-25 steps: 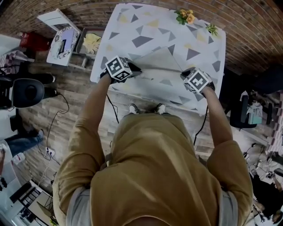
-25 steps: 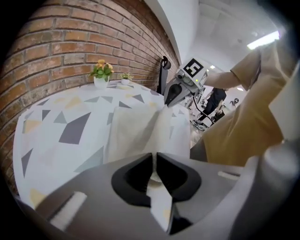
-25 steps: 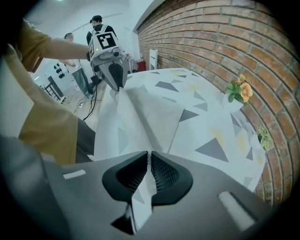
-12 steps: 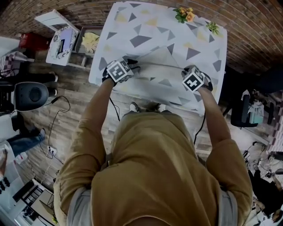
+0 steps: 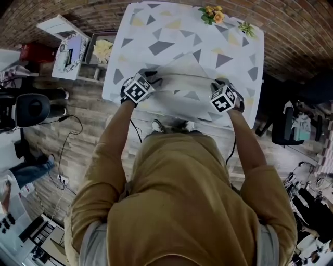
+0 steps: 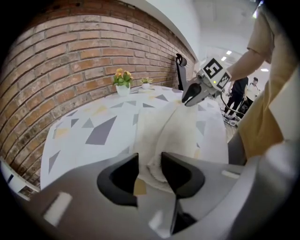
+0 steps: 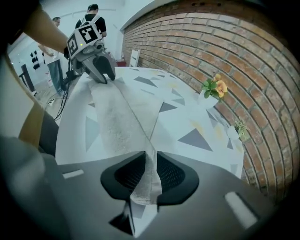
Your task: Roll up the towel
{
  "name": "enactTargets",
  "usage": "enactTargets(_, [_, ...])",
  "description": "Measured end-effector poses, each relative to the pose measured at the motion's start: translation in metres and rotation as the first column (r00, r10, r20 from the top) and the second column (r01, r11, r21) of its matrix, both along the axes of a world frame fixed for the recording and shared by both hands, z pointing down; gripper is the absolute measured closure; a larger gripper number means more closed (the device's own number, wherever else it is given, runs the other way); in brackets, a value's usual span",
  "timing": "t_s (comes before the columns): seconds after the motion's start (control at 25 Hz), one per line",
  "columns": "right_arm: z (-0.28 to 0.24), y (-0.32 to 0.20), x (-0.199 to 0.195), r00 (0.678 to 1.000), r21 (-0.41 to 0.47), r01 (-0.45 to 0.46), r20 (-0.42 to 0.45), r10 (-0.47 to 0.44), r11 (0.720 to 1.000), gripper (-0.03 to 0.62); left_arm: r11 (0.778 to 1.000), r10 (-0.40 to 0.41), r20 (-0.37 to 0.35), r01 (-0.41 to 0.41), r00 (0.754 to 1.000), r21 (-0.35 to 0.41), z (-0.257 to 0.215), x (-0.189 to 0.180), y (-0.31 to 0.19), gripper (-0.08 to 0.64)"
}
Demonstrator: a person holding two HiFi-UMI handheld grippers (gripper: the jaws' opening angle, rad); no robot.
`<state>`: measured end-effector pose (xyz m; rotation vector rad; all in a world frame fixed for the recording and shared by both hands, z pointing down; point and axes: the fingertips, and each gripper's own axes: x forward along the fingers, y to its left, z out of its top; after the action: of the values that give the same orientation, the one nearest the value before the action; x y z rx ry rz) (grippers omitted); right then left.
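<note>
A pale towel (image 5: pixel 182 85) lies on the table (image 5: pixel 171 31), which has a triangle-patterned cloth. Its near fold runs between my two grippers. My left gripper (image 5: pixel 152 81) is at the towel's left end. In the left gripper view (image 6: pixel 150 161) its jaws have just been opening and stand apart, the towel's (image 6: pixel 173 126) bunched edge loose between them. My right gripper (image 5: pixel 217 84) is at the right end. In the right gripper view (image 7: pixel 151 161) its jaws have been easing open, but a strip of towel (image 7: pixel 122 117) still fills the narrow gap and touches both pads.
A pot of orange flowers (image 5: pixel 213 14) and a small green plant (image 5: pixel 247 30) stand at the table's far edge by the brick wall. A shelf unit (image 5: pixel 78 49) stands on the floor to the left. People stand beyond the table (image 7: pixel 96 18).
Both grippers have sunk toward the tabletop and come slightly nearer the table's front edge. The towel edge stretched between them has come down with them.
</note>
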<state>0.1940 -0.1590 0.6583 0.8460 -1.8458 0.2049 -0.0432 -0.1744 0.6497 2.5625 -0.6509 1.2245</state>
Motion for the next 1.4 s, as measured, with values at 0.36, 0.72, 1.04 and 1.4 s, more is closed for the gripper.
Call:
enactTargets(0.36, [-0.039, -0.004, 0.007, 0.995, 0.11, -0.066, 0.078, 0.058, 0.992, 0.534, 0.984, -0.121, -0.118, 0.135, 0.986, 0.114, -0.033, -0.013, -0.004, 0.399])
enactTargets(0.72, [-0.026, 0.044, -0.014, 0.975, 0.108, 0.219, -0.067, -0.213, 0.97, 0.534, 0.986, 0.078, -0.024, -0.073, 0.997, 0.152, -0.026, -0.003, 0.038, 0.399])
enactTargets(1.04, [-0.019, 0.06, 0.013, 0.974, 0.108, 0.204, -0.127, -0.19, 0.973, 0.532, 0.935, 0.259, 0.123, -0.281, 0.958, 0.216, -0.016, 0.005, 0.058, 0.399])
enactTargets(1.4, [-0.001, 0.062, 0.01, 0.951, 0.059, 0.262, -0.184, -0.248, 0.963, 0.492, 0.901, 0.355, 0.173, -0.386, 0.919, 0.197, -0.008, 0.005, 0.068, 0.396])
